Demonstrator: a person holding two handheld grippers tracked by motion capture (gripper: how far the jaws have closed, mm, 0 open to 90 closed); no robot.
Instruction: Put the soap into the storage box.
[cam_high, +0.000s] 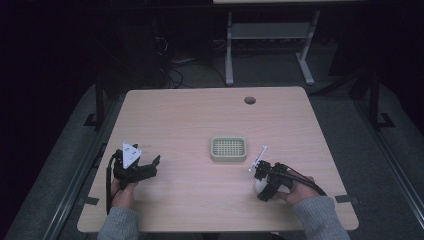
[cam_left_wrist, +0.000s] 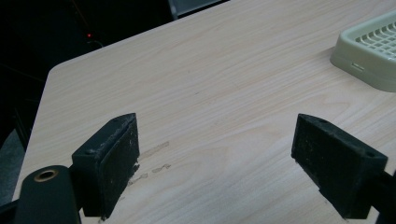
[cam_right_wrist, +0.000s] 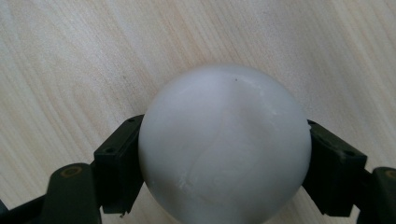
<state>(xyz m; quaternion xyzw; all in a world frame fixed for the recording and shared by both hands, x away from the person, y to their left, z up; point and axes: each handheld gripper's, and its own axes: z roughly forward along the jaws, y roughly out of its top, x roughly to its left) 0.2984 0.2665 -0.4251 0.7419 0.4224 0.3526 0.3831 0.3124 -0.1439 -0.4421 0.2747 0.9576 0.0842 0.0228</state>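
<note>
A white rounded object, like a ball or bar of soap, sits between the jaws of my right gripper, which is shut on it just above the wood. In the high view the right gripper is at the table's front right, with the white object peeking out under it. My left gripper rests at the front left, jaws wide apart and nothing between them. A pale green slotted soap dish lies mid-table, its corner at the upper right of the left gripper view.
The light wooden table has a round cable hole near its far edge. Behind it, the white legs of another desk stand on a dark floor. Faint scuff marks show on the wood by the left gripper.
</note>
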